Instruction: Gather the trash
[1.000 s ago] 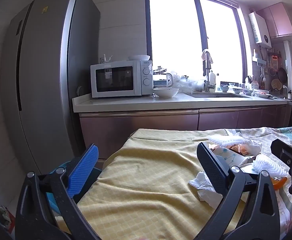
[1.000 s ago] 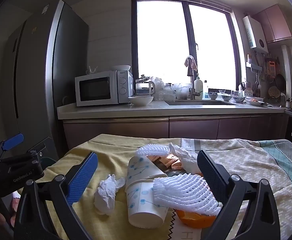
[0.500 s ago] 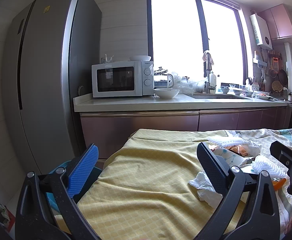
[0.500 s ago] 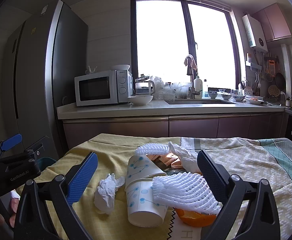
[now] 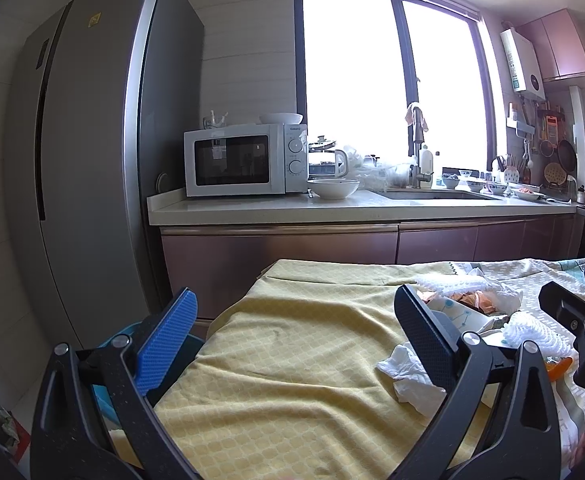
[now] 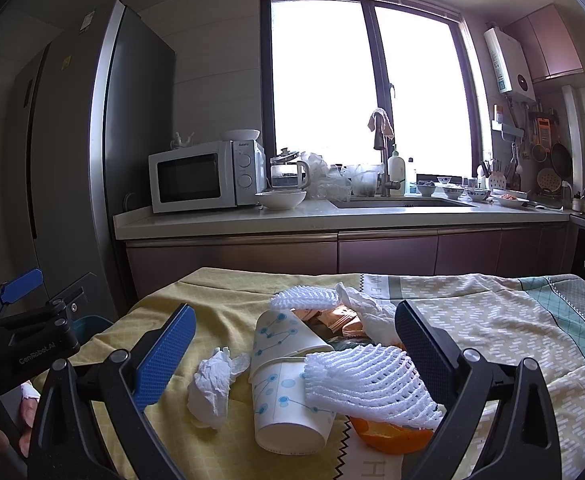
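Observation:
A pile of trash lies on a cloth-covered table (image 6: 492, 320): a crumpled white tissue (image 6: 212, 384), two paper cups (image 6: 288, 400) on their sides, white foam fruit nets (image 6: 372, 380), orange peel (image 6: 392, 436) and wrappers. My right gripper (image 6: 296, 356) is open and empty, just before the pile. My left gripper (image 5: 292, 344) is open and empty over the yellow cloth (image 5: 292, 360), left of the pile; the tissue (image 5: 408, 376) lies by its right finger. Each gripper shows in the other's view.
A blue bin (image 5: 108, 364) stands at the table's left edge, partly hidden by my left gripper. Behind are a tall grey fridge (image 5: 84, 160), a counter with a microwave (image 5: 244, 160), bowl and sink, and a bright window.
Both views have shifted slightly; the grippers stay open and the trash has not moved.

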A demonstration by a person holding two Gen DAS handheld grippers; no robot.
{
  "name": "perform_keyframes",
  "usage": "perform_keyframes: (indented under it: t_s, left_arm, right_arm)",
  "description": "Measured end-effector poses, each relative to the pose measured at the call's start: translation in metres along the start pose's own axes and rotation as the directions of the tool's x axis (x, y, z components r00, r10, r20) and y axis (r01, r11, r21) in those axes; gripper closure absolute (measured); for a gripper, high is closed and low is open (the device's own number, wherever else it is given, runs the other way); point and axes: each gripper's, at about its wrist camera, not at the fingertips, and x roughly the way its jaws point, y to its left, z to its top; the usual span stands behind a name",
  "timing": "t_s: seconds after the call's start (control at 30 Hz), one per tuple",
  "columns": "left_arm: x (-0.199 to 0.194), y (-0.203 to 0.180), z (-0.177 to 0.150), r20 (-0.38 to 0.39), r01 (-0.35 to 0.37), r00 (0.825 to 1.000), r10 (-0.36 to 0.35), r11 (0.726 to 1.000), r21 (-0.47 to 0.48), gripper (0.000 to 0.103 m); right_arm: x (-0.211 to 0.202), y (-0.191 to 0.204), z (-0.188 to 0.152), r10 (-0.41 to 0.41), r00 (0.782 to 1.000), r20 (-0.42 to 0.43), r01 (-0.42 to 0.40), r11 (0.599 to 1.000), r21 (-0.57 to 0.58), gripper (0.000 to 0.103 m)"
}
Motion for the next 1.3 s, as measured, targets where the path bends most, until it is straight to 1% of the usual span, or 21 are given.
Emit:
perform_keyframes:
  t_s: [1.3]
  left_arm:
    - [0.0022,-0.0004,-0.0029,0.009,0.017,1.000,-0.017,1.000,-0.011,0.006]
  right_arm:
    - [-0.0009,-0.0045,0.0023,0.008,1.000,0.006,-0.008,1.000,0.009,0.007]
